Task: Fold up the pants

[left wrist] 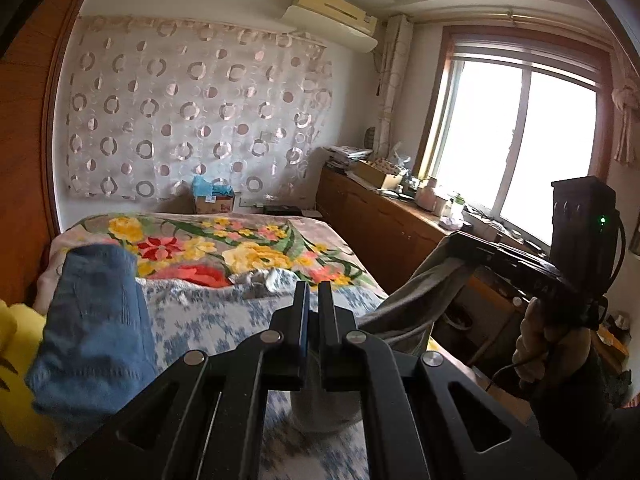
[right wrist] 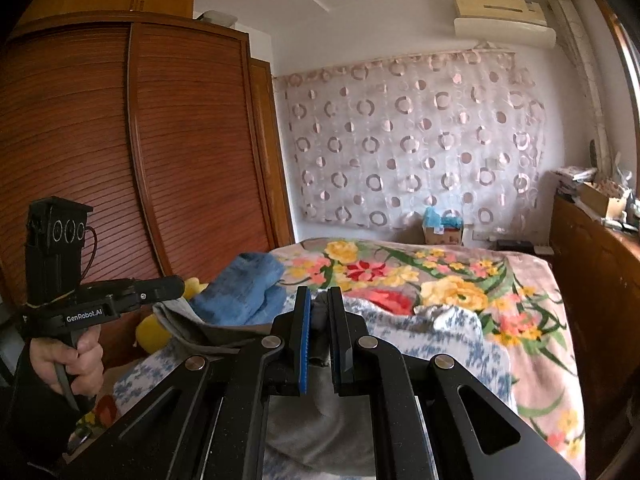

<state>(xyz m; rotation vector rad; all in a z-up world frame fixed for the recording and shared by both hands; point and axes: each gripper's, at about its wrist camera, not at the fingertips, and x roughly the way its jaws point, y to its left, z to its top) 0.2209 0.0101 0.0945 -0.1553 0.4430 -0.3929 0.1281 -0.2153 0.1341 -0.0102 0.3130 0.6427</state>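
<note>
Grey pants (left wrist: 416, 300) hang stretched in the air between both grippers, above the bed. My left gripper (left wrist: 314, 300) is shut on one end of the pants (left wrist: 324, 408), which sags below its fingers. My right gripper (right wrist: 319, 308) is shut on the other end (right wrist: 320, 420). In the left wrist view the right gripper (left wrist: 460, 246) shows at the right, pinching grey cloth. In the right wrist view the left gripper (right wrist: 176, 286) shows at the left, with the grey cloth (right wrist: 180, 320) hanging from its tip.
The bed carries a floral blanket (left wrist: 240, 248) and a blue-and-white patterned sheet (left wrist: 208, 320). Folded blue jeans (left wrist: 96, 320) lie at its left, next to a yellow soft toy (right wrist: 152, 332). A wooden wardrobe (right wrist: 120, 160) stands left, a cluttered wooden sideboard (left wrist: 392, 220) right under the window.
</note>
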